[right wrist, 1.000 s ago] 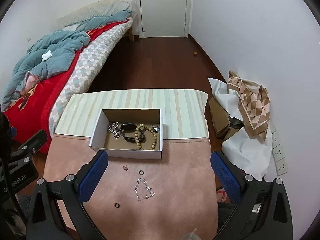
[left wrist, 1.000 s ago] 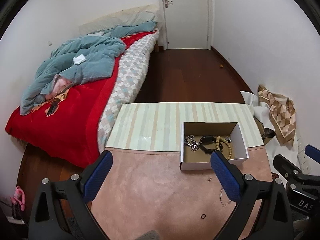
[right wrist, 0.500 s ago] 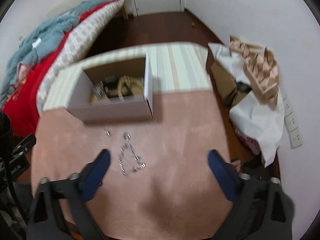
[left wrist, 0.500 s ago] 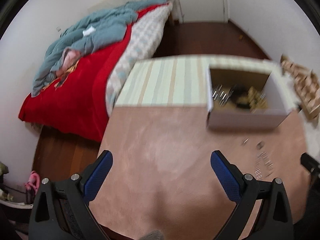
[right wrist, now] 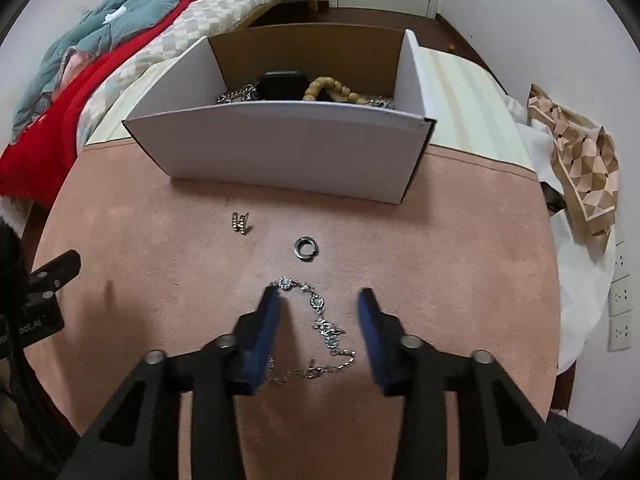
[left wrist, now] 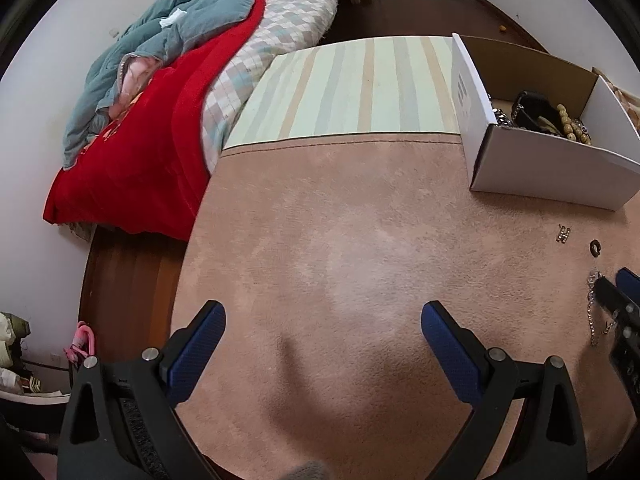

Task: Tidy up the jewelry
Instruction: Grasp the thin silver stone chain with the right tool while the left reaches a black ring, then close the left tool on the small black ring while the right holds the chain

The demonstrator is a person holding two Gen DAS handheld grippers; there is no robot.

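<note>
A silver chain bracelet with pale stones lies on the pink mat. My right gripper is open, low over the mat, its blue fingers straddling the bracelet. A dark ring and a small H-shaped earring lie just beyond it. The white cardboard box behind them holds a wooden bead bracelet, a black band and silver chains. My left gripper is open and empty over bare mat, left of the box. The ring and earring show at its right.
A striped cloth covers the table's far half. A bed with red cover and teal blanket stands to the left. White sheets and a patterned scarf lie on the floor at right.
Both grippers have dropped low towards the table and forward. My right gripper has narrowed its opening and now straddles the silver bracelet. My left gripper stays wide open.
</note>
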